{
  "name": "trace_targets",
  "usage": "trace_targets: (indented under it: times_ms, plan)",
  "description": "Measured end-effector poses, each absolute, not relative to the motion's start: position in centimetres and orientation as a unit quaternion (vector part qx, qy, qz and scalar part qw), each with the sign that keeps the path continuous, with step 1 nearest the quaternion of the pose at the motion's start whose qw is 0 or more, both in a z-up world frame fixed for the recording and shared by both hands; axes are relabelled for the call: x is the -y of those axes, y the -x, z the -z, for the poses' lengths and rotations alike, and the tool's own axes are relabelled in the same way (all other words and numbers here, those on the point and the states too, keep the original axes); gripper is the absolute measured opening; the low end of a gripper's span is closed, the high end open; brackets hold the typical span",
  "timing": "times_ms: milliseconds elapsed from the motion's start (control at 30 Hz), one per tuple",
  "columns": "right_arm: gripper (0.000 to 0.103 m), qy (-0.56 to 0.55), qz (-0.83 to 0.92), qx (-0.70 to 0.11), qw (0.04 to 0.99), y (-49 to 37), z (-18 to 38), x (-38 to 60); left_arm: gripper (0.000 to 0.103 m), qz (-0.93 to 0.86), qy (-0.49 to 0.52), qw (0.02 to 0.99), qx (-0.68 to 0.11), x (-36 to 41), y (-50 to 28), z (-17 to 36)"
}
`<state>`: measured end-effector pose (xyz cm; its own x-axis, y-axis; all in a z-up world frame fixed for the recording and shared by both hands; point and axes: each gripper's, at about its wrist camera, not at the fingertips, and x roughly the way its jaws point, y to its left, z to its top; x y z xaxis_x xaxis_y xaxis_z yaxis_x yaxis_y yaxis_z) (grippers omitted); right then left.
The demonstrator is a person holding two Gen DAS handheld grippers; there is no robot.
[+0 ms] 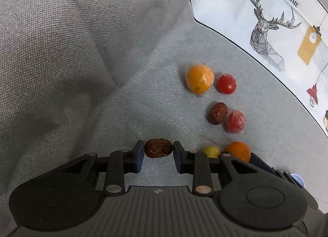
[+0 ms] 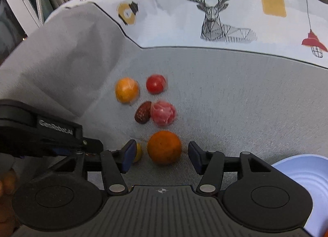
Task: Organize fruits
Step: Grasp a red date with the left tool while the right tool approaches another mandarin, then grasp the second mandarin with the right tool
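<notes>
In the left wrist view my left gripper [image 1: 158, 150] is shut on a wrinkled dark red date [image 1: 158, 148], low over the grey fabric [image 1: 143, 101]. The right wrist view shows my right gripper [image 2: 162, 156] open around a round orange [image 2: 164, 147] that lies on the fabric, with a gap on each side. A small yellow fruit [image 2: 139, 152] sits just behind its left finger. Farther off lie a wrapped yellow-orange fruit [image 2: 126, 90], a red tomato [image 2: 155, 83], a second date [image 2: 142, 112] and a wrapped red fruit [image 2: 163, 113].
A white cloth printed with a deer [image 2: 215, 21] borders the grey fabric at the back. A pale blue bowl [image 2: 303, 175] stands at the lower right. The left tool's black housing [image 2: 55, 132] reaches in from the left. The grey fabric rises in folds [image 1: 61, 42] on the left.
</notes>
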<state>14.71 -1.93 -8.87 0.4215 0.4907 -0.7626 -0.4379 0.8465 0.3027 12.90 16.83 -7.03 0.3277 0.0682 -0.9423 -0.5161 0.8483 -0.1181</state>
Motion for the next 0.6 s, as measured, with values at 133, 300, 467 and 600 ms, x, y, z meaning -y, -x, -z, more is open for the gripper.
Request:
trace_targets:
  times_ms: [133,300,467,600]
  plan:
    - [0.037,-0.039,-0.280,-0.465,0.839,-15.0,8.9,2.0,0.034,-0.182,0.203,0.790,-0.549,-16.8,-13.0,7.0]
    - [0.037,-0.049,-0.270,-0.457,0.846,-15.3,7.8,2.8,0.034,-0.179,0.201,0.794,-0.546,-16.7,-12.6,6.7]
    - [0.037,-0.039,-0.258,-0.477,0.839,-15.6,8.6,2.8,0.034,-0.174,0.192,0.795,-0.549,-16.4,-12.7,6.8]
    - [0.037,-0.041,-0.260,-0.471,0.842,-15.5,8.3,2.8,0.034,-0.188,0.196,0.797,-0.540,-16.9,-12.5,6.6]
